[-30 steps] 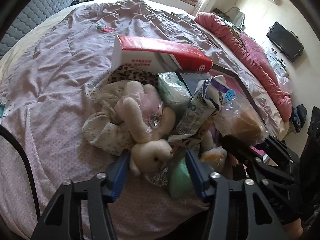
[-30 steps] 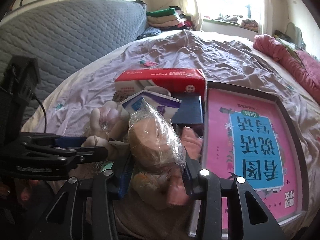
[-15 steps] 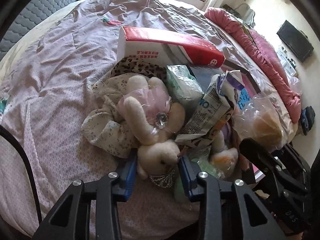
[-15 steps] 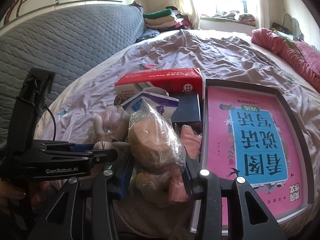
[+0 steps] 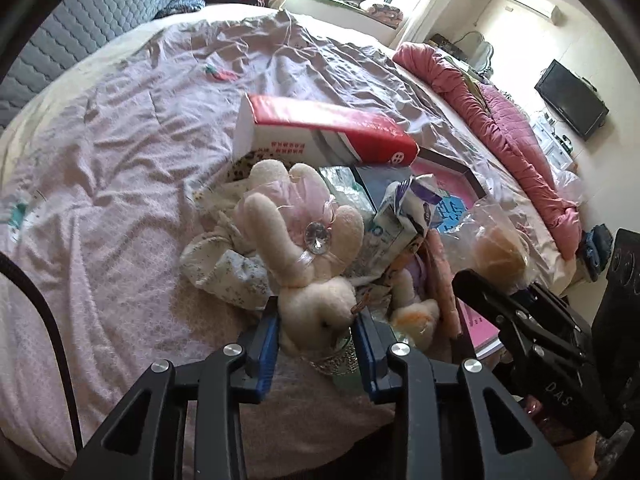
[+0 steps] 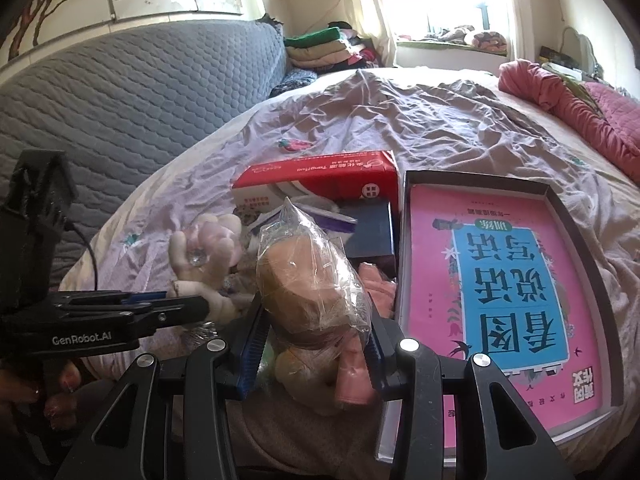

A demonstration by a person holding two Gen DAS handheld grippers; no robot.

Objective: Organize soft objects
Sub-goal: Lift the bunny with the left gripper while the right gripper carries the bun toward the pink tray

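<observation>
Plush rabbit [image 5: 316,304] now head-first between left tongs [image 5: 316,344], low centre of frame; a second ago the blue pads stood wide on either side, now they are closing and pressing its head. Ears and pink bow trail up toward red box [image 5: 320,132]. Rabbit looks slightly raised off bed [image 5: 120,160], so pickup likely underway. Right tongs [image 6: 316,344] unchanged, pinching bagged soft toy [image 6: 304,280] at centre, just left of pink book [image 6: 508,288] in tray. Both soft items gripped; sorting can go on.
</observation>
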